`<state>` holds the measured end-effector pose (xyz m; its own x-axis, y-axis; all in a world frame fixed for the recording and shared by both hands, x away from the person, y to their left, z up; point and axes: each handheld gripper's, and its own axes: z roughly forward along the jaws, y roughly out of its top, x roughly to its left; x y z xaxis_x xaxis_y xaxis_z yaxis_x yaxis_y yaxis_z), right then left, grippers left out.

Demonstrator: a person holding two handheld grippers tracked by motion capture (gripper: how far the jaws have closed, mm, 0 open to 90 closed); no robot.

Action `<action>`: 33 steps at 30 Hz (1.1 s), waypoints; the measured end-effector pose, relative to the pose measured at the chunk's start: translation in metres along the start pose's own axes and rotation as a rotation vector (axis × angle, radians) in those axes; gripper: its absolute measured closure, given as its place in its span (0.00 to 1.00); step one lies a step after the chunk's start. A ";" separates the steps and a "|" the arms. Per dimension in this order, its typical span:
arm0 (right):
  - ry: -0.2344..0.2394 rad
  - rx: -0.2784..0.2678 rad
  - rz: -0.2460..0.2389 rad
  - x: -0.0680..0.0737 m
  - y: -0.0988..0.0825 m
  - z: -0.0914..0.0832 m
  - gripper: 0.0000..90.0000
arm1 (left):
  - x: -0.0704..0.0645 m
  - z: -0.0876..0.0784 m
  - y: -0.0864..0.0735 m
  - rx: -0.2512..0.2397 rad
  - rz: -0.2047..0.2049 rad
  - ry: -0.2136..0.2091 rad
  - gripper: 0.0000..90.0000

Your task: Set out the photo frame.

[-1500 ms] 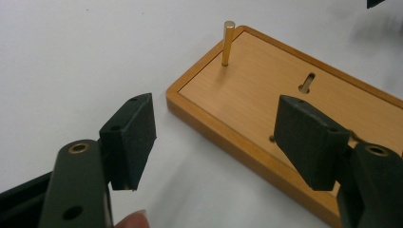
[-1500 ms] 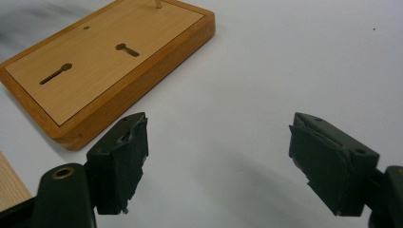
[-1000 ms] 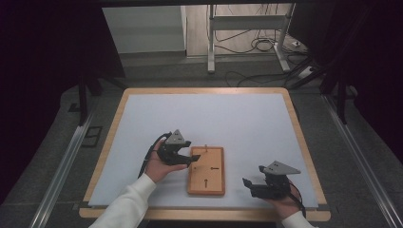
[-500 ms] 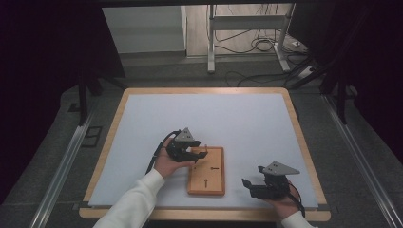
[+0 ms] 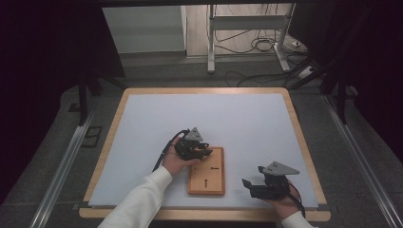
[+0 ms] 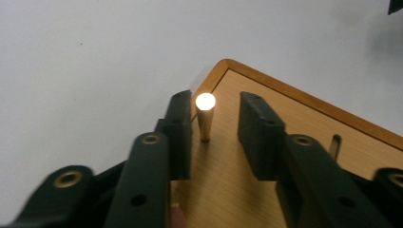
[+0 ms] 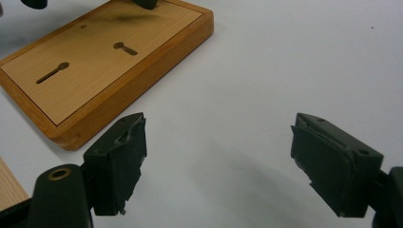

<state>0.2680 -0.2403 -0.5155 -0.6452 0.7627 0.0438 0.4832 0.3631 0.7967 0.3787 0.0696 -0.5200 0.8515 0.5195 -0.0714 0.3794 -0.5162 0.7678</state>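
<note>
No readable text, label, brand, number or sign on anything in view.

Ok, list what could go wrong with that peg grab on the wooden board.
1. The left gripper has just been closing around the brass peg, but the peg sits against one pad with a gap to the other; the closing jaws may tilt it rather than grip it squarely.
2. The peg stands near a corner of the wooden board, which nothing pins down; pulling could lift or slide it.
3. The right gripper waits open, off the board, so it cannot steady it.
</note>
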 end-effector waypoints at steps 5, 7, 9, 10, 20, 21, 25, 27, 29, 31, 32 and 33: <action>0.007 -0.003 -0.010 0.001 0.000 0.000 0.22 | 0.002 0.002 -0.001 -0.011 -0.008 0.003 0.81; 0.009 -0.002 -0.011 0.001 0.000 0.000 0.22 | 0.002 0.003 -0.001 -0.014 -0.013 -0.002 0.84; 0.007 0.000 -0.013 0.001 0.000 0.000 0.22 | 0.003 0.003 0.000 -0.012 -0.018 -0.008 0.88; 0.007 0.001 -0.015 0.001 0.000 0.001 0.22 | 0.004 0.004 0.000 -0.010 -0.025 -0.010 0.92; -0.007 -0.013 -0.054 0.005 0.001 0.000 0.21 | 0.009 0.004 0.000 -0.006 -0.060 -0.042 0.93; -0.008 -0.013 -0.062 0.006 0.001 0.000 0.21 | 0.009 0.004 -0.001 -0.006 -0.071 -0.048 0.93; -0.006 -0.014 -0.089 0.011 0.002 0.000 0.20 | 0.012 0.004 0.000 -0.001 -0.096 -0.071 0.93; -0.005 -0.015 -0.098 0.012 0.003 0.000 0.20 | 0.015 0.003 0.000 0.009 -0.088 -0.079 0.92; -0.003 -0.018 -0.108 0.014 0.003 0.000 0.20 | 0.016 0.003 0.000 0.007 -0.097 -0.089 0.92; -0.004 -0.019 -0.119 0.016 0.004 0.000 0.19 | 0.016 0.004 0.000 0.002 -0.118 -0.100 0.92; -0.004 -0.019 -0.122 0.016 0.004 0.000 0.19 | 0.016 0.004 0.000 0.006 -0.119 -0.103 0.92; -0.006 -0.017 -0.128 0.017 0.004 0.000 0.19 | 0.017 0.004 0.000 0.007 -0.120 -0.106 0.92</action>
<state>0.2586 -0.2259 -0.5112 -0.6972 0.7142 -0.0623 0.3870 0.4481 0.8059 0.3947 0.0757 -0.5232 0.8333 0.5028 -0.2296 0.4828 -0.4597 0.7454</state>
